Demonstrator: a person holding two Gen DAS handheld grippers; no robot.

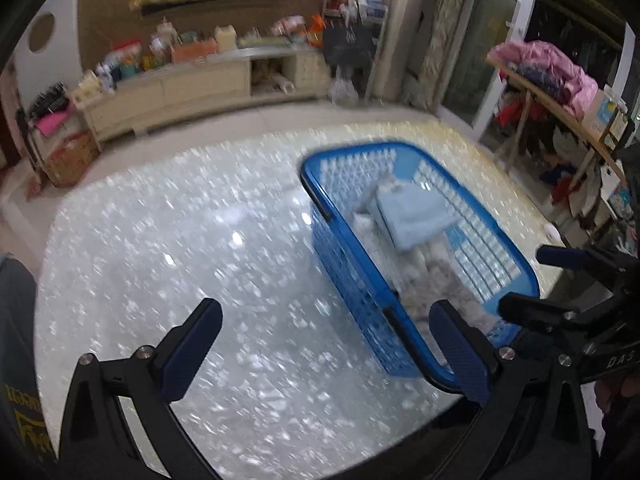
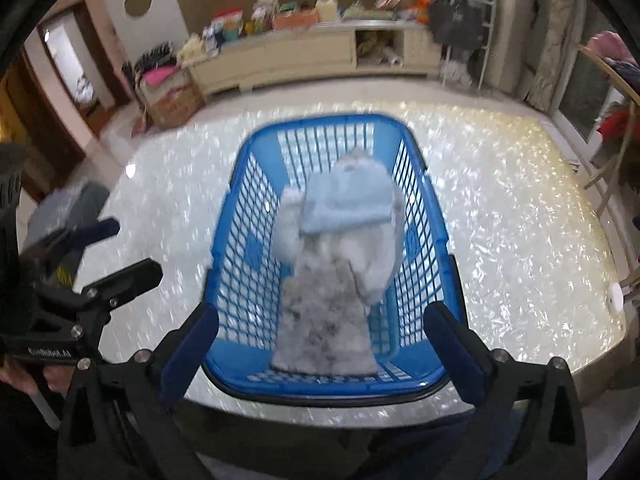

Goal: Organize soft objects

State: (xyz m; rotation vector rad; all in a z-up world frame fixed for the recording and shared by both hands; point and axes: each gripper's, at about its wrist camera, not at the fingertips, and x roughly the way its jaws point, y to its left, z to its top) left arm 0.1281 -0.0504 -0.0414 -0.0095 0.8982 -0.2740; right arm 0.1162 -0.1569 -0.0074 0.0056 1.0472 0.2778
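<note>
A blue plastic basket (image 2: pixel 248 248) stands on the glossy speckled table (image 2: pixel 500 240). Inside it lie a folded light blue cloth (image 2: pixel 348 208) on top of a fluffy grey-white soft item (image 2: pixel 324 316). My right gripper (image 2: pixel 324 356) is open and empty, just in front of the basket's near rim. My left gripper (image 1: pixel 332 352) is open and empty above the table, left of the basket (image 1: pixel 352 288); the light blue cloth (image 1: pixel 416 216) shows inside it. The right gripper also shows at the right of the left wrist view (image 1: pixel 568 284), and the left gripper at the left of the right wrist view (image 2: pixel 120 252).
A long low cabinet (image 2: pixel 304 60) with many boxes stands along the far wall. A rack with pink and dark clothes (image 1: pixel 552 76) stands to the right. A small white round object (image 2: pixel 616 298) lies near the table's right edge. A grey-blue cloth (image 2: pixel 68 208) shows at the far left.
</note>
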